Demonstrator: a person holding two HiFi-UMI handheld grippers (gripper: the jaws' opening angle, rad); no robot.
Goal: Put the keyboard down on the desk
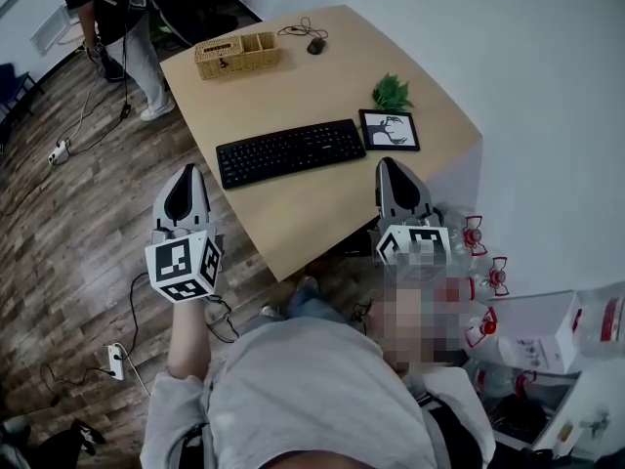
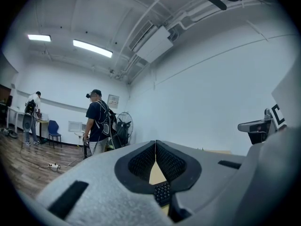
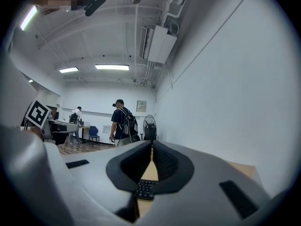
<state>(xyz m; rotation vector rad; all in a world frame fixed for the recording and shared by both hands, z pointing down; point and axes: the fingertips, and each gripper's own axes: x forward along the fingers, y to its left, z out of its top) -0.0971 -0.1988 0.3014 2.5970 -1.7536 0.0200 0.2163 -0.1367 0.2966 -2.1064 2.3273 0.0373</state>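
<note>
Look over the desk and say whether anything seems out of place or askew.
Nothing is spilled or damaged. The keyboard lies flat on the desk. The mouse sits at the far edge, well away from it, which looks odd.

Office-style workroom, plain and functional

Pale wooden desk [image 1: 293,213] with keyboard [image 1: 290,151] and mouse [image 1: 315,45], a power strip [image 1: 116,360] lying on wood-look flooring [image 1: 59,242], and bare white walls [image 2: 211,88] all round. Up top there are strip lights [image 2: 92,48] and an air-conditioning unit [image 2: 155,44]. Across the room stand a person [image 2: 97,121] wearing a backpack, a standing fan [image 2: 123,126] and a blue chair [image 2: 53,130].
</note>
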